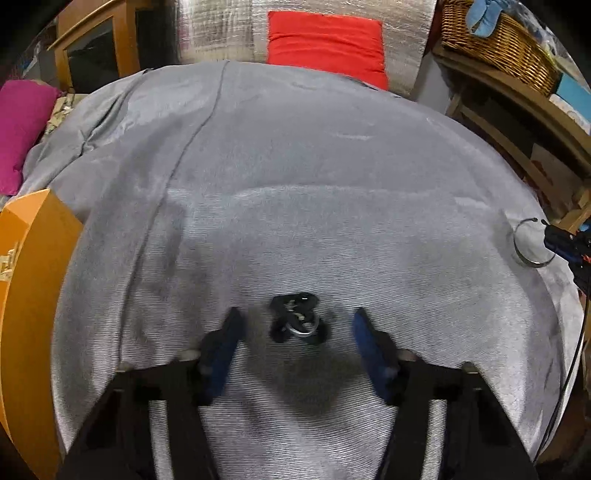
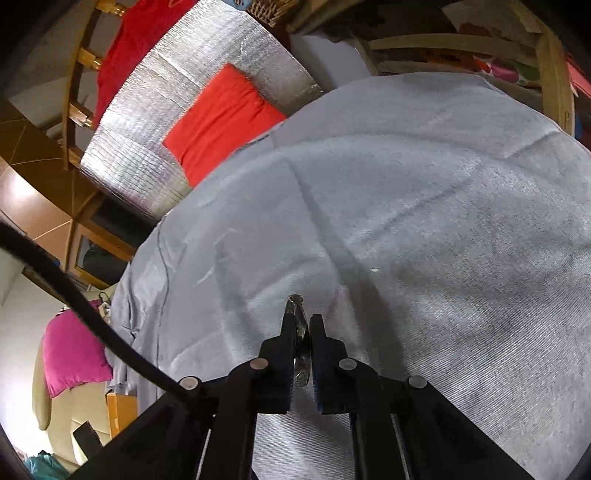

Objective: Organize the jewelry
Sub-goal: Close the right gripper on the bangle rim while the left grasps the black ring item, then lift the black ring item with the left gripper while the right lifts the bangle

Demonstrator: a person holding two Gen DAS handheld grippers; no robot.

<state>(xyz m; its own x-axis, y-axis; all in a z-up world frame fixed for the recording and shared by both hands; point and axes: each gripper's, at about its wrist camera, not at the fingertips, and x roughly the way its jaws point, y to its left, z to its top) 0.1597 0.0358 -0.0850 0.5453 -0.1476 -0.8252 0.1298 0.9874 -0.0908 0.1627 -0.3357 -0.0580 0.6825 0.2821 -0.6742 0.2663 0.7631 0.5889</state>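
Observation:
In the left wrist view, a small black jewelry piece with a silver ring (image 1: 297, 319) lies on the grey cloth (image 1: 295, 184). My left gripper (image 1: 295, 325) is open, its blue fingers on either side of the piece, not touching it. At the far right, my right gripper (image 1: 554, 240) holds a thin silver bangle (image 1: 524, 245) just above the cloth. In the right wrist view, my right gripper (image 2: 303, 325) is shut on the silver bangle (image 2: 297, 314), seen edge-on between the pads.
An orange wooden box (image 1: 26, 295) stands at the left edge of the cloth. A red cushion (image 1: 327, 44) and silver foil panel (image 1: 221, 29) are behind. A magenta cushion (image 1: 22, 125) is far left, and a wicker basket (image 1: 506, 44) on wooden shelves is at right.

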